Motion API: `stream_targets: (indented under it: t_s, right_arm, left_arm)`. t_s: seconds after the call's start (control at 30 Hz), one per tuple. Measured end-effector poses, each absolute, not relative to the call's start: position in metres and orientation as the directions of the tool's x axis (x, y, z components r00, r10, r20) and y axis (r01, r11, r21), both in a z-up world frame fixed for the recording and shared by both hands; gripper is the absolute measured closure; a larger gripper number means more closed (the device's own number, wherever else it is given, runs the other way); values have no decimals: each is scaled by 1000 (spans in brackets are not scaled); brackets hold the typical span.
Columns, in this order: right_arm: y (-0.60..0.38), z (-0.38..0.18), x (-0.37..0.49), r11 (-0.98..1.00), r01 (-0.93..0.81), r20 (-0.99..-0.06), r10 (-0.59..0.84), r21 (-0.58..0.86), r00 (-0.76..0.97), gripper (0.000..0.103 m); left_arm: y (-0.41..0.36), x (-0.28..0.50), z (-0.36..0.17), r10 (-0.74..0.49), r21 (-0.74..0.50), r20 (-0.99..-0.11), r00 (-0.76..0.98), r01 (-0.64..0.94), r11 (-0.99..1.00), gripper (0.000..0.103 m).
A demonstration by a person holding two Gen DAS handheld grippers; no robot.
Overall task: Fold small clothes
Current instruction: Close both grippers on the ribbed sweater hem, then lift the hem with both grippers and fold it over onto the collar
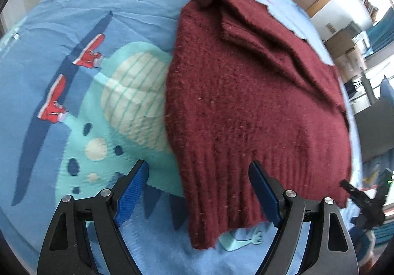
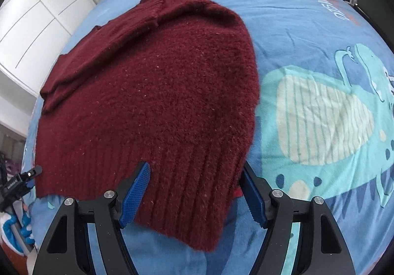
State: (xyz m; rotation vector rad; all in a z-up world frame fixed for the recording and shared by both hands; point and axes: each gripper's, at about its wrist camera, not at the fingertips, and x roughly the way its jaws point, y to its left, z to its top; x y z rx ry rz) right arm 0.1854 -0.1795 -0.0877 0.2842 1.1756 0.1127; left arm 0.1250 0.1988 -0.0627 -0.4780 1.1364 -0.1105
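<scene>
A dark red knitted sweater (image 1: 246,102) lies folded on a blue dinosaur-print bedsheet (image 1: 73,29); its sleeve is folded across the top. My left gripper (image 1: 199,191) is open, its blue pads either side of the ribbed hem near the sweater's left corner. In the right wrist view the sweater (image 2: 157,93) fills the middle, and my right gripper (image 2: 197,191) is open astride the hem near its right corner. The other gripper shows at the edge of each view: the right one (image 1: 364,198) in the left wrist view, the left one (image 2: 19,184) in the right wrist view.
The sheet (image 2: 320,29) shows a teal dinosaur (image 2: 327,117) beside the sweater. White wardrobe doors (image 2: 37,16) stand behind the bed, with shelves and furniture (image 1: 357,41) further off.
</scene>
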Motion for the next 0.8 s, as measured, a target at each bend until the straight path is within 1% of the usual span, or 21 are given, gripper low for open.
stream_targets:
  t_s: [0.07, 0.17, 0.3, 0.37, 0.43, 0.47, 0.5, 0.53, 0.57, 0.6, 0.63, 0.7, 0.8]
  right_arm:
    - [-177, -88, 187, 948, 38, -883, 279, 316, 378, 53]
    - [-174, -90, 191, 932, 31, -870, 326, 362, 370, 61]
    - [-189, -95, 193, 896, 75, -843, 379, 437, 381, 68]
    - [-196, -98, 195, 872, 98, -826, 411, 479, 385, 70]
    - [-200, -100, 193, 856, 112, -815, 429, 504, 389, 72]
    - [-202, -101, 191, 850, 116, -811, 436, 513, 390, 73]
    - [-205, -101, 191, 842, 123, -805, 444, 525, 393, 75]
    - [-207, -102, 189, 835, 129, -800, 451, 535, 395, 80]
    - [-211, -103, 189, 818, 139, -788, 469, 557, 398, 88]
    - [-212, -103, 188, 808, 144, -781, 480, 571, 401, 89]
    - [-214, -103, 187, 798, 147, -772, 490, 584, 405, 90]
    - [-214, -100, 186, 795, 144, -766, 495, 590, 409, 91]
    - [-217, -90, 186, 796, 127, -758, 496, 591, 423, 92]
  left_arm:
    - [200, 125, -62, -359, -454, -829, 429, -143, 879, 26]
    - [199, 124, -62, -432, -522, -795, 425, -117, 845, 29]
    - [198, 128, -65, -518, -599, -750, 411, -93, 795, 30]
    - [198, 128, -66, -559, -641, -723, 406, -92, 762, 35]
    - [199, 129, -71, -621, -700, -681, 388, -98, 707, 50]
    - [198, 131, -73, -638, -716, -669, 381, -101, 691, 54]
    - [198, 132, -75, -652, -728, -660, 374, -103, 678, 62]
    - [198, 132, -76, -663, -737, -653, 365, -106, 667, 71]
    - [199, 132, -77, -670, -743, -649, 362, -111, 660, 76]
    - [201, 133, -79, -680, -754, -640, 358, -118, 647, 87]
    - [202, 137, -78, -689, -763, -632, 355, -128, 633, 92]
    - [206, 138, -73, -696, -773, -620, 361, -129, 622, 96]
    - [212, 143, -57, -702, -783, -599, 384, -99, 614, 96]
